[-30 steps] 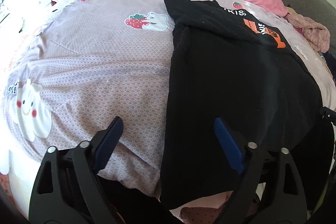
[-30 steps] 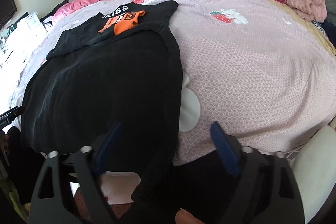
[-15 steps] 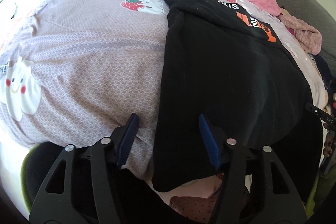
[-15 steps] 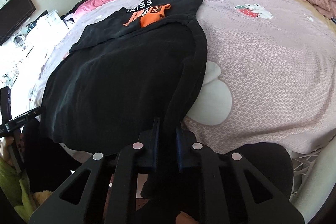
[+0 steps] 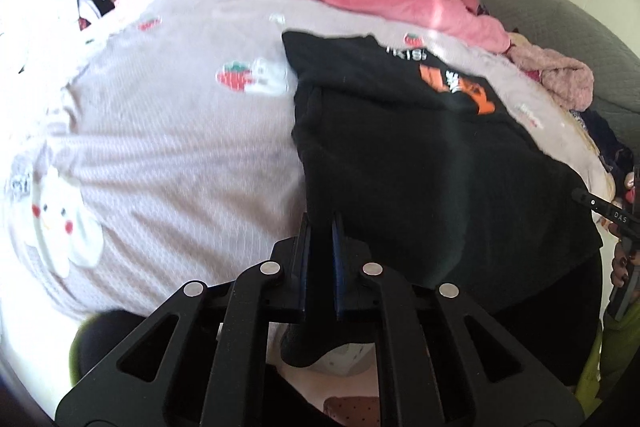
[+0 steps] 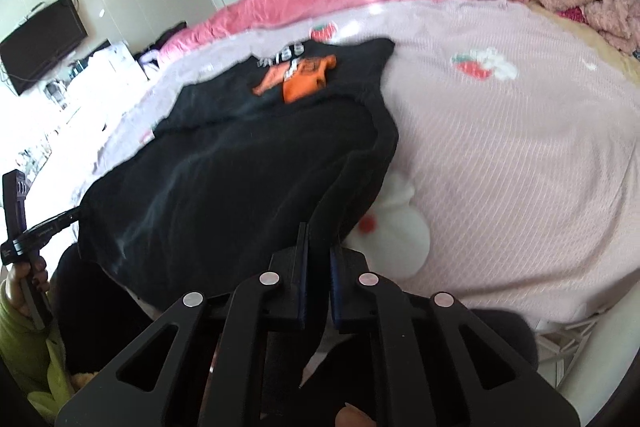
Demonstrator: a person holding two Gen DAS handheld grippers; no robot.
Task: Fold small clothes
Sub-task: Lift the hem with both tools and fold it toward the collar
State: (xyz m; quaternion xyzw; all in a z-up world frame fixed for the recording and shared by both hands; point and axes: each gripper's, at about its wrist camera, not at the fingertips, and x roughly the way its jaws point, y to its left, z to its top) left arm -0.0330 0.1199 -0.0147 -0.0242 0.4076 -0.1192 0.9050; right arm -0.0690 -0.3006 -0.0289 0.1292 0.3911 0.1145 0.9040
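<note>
So you've got both near corners of the black shirt (image 5: 420, 155) clenched — left gripper (image 5: 320, 227), right gripper (image 6: 318, 239) — next carry that hem toward 12 o'clock, evenly.

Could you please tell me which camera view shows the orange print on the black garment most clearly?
The right wrist view: the orange print sits unobstructed near the middle, with white lettering above it on the black garment. The left wrist view shows the print farther right, at a slant and partly hidden by a fold of the fabric.

black garment (image 5: 420, 155) | orange-white print | spread flat on bed | near hem corners lifted
</note>
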